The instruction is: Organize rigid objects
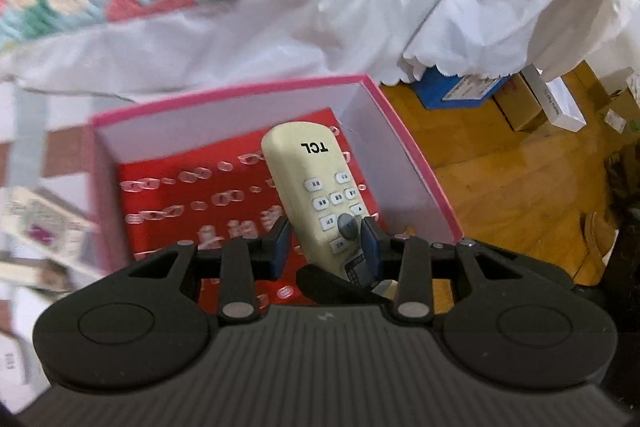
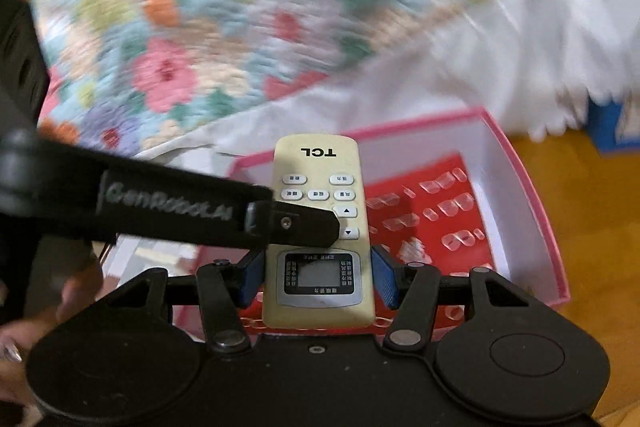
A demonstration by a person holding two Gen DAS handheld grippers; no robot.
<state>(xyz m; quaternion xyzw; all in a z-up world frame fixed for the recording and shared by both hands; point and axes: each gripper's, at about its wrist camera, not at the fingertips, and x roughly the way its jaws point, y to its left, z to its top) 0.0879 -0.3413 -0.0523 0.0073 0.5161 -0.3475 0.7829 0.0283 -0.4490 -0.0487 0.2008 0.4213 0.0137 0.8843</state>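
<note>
1. Right wrist view: cream TCL remote (image 2: 320,227) clamped across its width at the display end by the right gripper (image 2: 318,277), blue pads pressed on both long edges, carried above the pink box (image 2: 532,195).
2. Left gripper (image 1: 326,247) also closed on the same remote, pinching it face to back near the round grey button.
3. Risk of twisting or dropping: two grips on one rigid body, hands apparently moving fast, background blurred.
4. Risk of crushing the clear pieces on the red card (image 1: 168,187) if released from height.
5. Risk of clipping the box rim on descent.
</note>
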